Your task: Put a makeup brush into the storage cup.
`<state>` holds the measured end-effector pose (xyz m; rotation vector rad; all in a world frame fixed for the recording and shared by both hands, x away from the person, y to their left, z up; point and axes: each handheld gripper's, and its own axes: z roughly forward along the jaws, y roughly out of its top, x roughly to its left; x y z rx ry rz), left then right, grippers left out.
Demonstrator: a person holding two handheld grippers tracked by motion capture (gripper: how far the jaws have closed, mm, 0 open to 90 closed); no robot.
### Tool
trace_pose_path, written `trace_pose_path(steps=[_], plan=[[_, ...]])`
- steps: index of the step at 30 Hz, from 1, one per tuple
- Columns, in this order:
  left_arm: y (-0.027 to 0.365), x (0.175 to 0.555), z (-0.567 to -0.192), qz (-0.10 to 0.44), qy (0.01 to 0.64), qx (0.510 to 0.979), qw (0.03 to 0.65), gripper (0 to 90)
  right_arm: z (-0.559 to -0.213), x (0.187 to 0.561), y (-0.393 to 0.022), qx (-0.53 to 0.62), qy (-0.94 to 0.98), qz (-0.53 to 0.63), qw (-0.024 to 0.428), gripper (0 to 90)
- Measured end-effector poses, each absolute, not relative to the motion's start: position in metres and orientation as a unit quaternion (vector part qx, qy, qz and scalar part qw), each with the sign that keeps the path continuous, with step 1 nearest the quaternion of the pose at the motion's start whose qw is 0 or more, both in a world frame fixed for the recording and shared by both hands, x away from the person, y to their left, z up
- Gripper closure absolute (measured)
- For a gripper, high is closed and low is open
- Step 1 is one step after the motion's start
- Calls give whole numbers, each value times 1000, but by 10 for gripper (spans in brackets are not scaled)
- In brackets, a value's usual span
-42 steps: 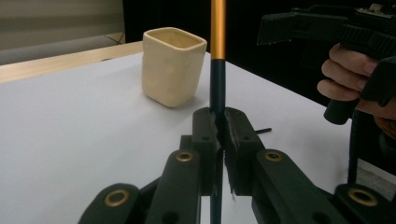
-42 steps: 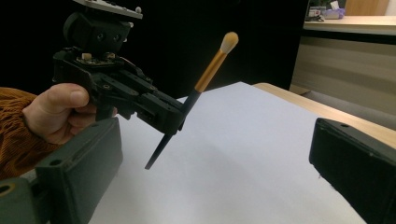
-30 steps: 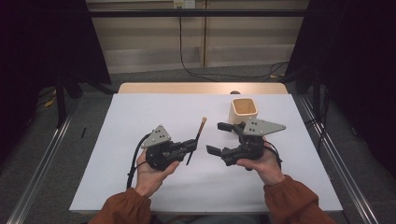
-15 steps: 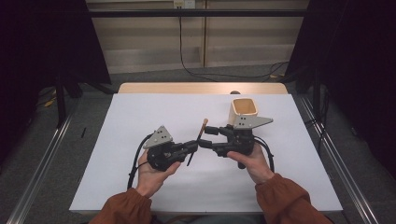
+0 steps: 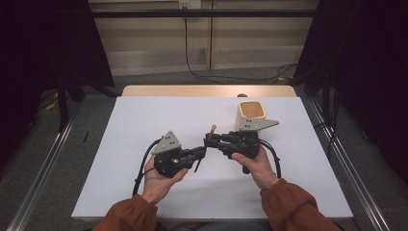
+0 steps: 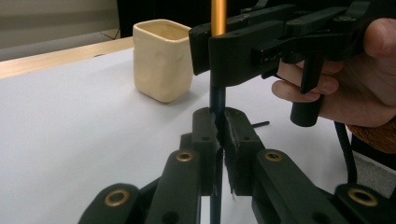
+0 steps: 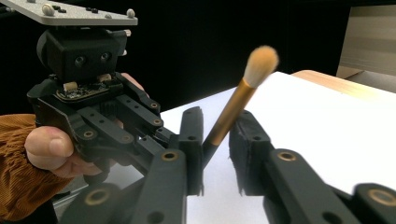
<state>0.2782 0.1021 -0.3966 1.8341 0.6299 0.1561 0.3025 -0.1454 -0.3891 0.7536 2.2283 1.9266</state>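
Left gripper (image 5: 199,153) is pinching the makeup brush (image 7: 233,108) by its dark handle above the white table (image 5: 144,120); right gripper (image 5: 208,140) has just been closing around the gold ferrule. A gap's visible on one side, so releasing early might drop it beside the cream cup (image 5: 251,115)

Both forearms are wearing rust-orange sleeves (image 5: 293,204). The left gripper (image 5: 201,153) and right gripper (image 5: 209,141) are showing black linkage arms with brass-coloured pivot rings, grey three-cornered top plates (dotted with small screws), and black cables (image 5: 140,166) trailing off behind.
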Motion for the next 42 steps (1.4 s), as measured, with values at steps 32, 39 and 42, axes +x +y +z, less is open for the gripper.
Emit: trace_pose_path(steps=[32, 39, 42], plan=[[101, 277, -399, 83, 255, 782, 563, 490, -384, 297, -149, 232, 736, 633, 56, 840], [104, 279, -399, 100, 279, 779, 552, 268, -382, 297, -155, 236, 733, 635, 63, 840], [106, 279, -399, 104, 287, 775, 553, 168, -382, 297, -157, 240, 732, 634, 66, 840]])
